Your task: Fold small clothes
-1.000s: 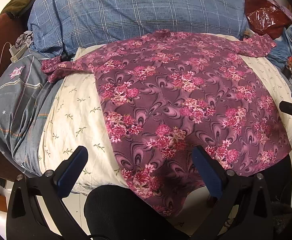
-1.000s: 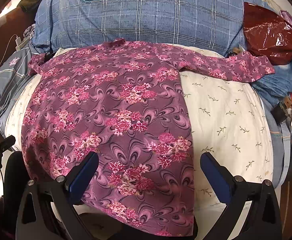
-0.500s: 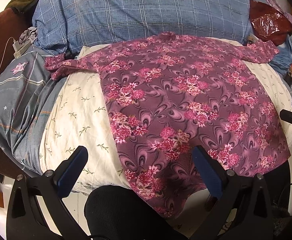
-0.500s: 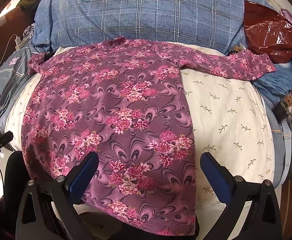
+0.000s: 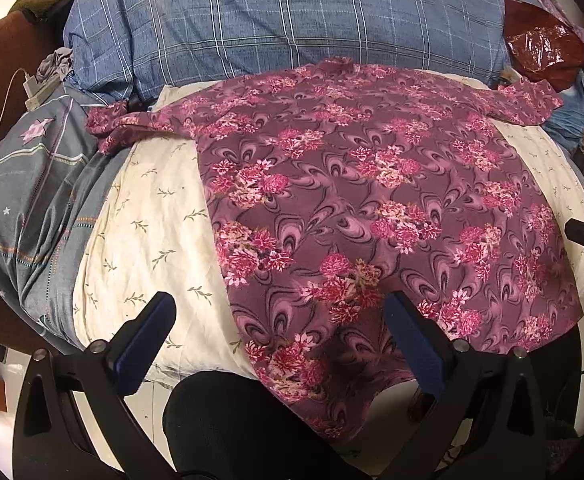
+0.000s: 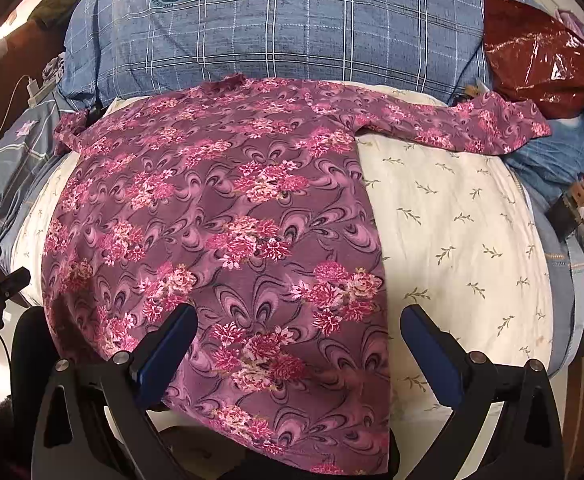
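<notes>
A purple floral top (image 5: 372,200) of thin, smooth printed cloth lay spread flat on a cream sheet (image 5: 151,232) sprigged with small leaves. Its long axis ran away from the cameras: collar toward the blue plaid quilt (image 5: 292,24) at the far side, hem draping over the near edge of the bed. The two sleeves reached out sideways, one crumpled against a grey star-patterned pillow (image 5: 31,184), the other stretched toward a glossy dark red plastic bag (image 6: 540,52) and a heap of blue denim (image 6: 564,148).

The left gripper (image 5: 279,344) hovered above the near hem with its blue-padded fingers (image 5: 147,340) spread wide, gripping nothing. The right gripper (image 6: 298,356) hung likewise over the hem in its own view, fingers (image 6: 167,356) wide apart and empty; the garment's straight side edge (image 6: 372,216) fell between them.

Against the frames a second earlier, the left view had drifted so the top sat further right and slightly lower in the frame, while the right view had barely altered. The cloth itself lay unchanged.
</notes>
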`<state>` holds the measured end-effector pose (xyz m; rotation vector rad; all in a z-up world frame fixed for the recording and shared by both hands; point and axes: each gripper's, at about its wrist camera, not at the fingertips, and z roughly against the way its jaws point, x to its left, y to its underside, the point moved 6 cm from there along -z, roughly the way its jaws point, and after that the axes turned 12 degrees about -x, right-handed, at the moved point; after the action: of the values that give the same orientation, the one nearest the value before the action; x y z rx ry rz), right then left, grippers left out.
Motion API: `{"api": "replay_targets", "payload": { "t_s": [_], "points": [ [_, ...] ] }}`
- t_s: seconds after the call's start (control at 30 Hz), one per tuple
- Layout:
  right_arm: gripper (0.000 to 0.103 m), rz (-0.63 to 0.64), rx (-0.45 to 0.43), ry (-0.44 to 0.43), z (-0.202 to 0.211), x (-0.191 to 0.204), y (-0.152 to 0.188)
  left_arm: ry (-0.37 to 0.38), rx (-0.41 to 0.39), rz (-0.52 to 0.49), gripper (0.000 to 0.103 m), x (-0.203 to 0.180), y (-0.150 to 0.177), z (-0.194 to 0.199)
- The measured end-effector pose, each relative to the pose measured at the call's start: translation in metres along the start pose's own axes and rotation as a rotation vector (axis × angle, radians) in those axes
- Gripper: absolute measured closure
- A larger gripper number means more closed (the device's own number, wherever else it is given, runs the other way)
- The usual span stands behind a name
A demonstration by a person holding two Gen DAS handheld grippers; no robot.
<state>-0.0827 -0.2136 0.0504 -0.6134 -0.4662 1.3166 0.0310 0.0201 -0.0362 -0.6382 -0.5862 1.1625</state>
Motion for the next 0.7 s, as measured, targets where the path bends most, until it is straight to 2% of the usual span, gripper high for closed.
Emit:
{"api": "replay_targets", "payload": {
  "t_s": [0.17, 0.27, 0.37, 0.47, 0.57, 0.63, 0.7],
  "points": [
    [0.001, -0.034, -0.014, -0.003, -0.001, -0.011, -0.001, 0.0, 0.02, -0.009, 0.0, -0.004, 0.001, -0.008],
    [0.001, -0.084, -0.018, 0.024, -0.004, -0.031, -0.001, 0.003, 0.034, 0.001, 0.0, 0.0, 0.0, -0.013],
    [0.001, -0.151, 0.003, 0.059, -0.013, -0.063, 0.006, -0.021, 0.044, 0.05, 0.0, 0.022, -0.007, -0.019],
    [0.004, -0.229, 0.075, 0.068, -0.03, -0.092, 0.024, -0.067, 0.118, 0.149, 0.0, 0.056, -0.008, -0.036],
    [0.012, -0.298, 0.148, -0.031, -0.049, -0.096, 0.046, -0.069, 0.204, 0.229, 0.0, 0.076, 0.0, -0.053],
    [0.012, -0.29, 0.183, -0.074, -0.056, -0.087, 0.055, -0.034, 0.258, 0.255, 0.0, 0.076, 0.009, -0.062],
    [0.014, -0.215, 0.165, -0.063, -0.055, -0.077, 0.056, 0.034, 0.339, 0.268, 0.0, 0.065, 0.023, -0.074]
  ]
}}
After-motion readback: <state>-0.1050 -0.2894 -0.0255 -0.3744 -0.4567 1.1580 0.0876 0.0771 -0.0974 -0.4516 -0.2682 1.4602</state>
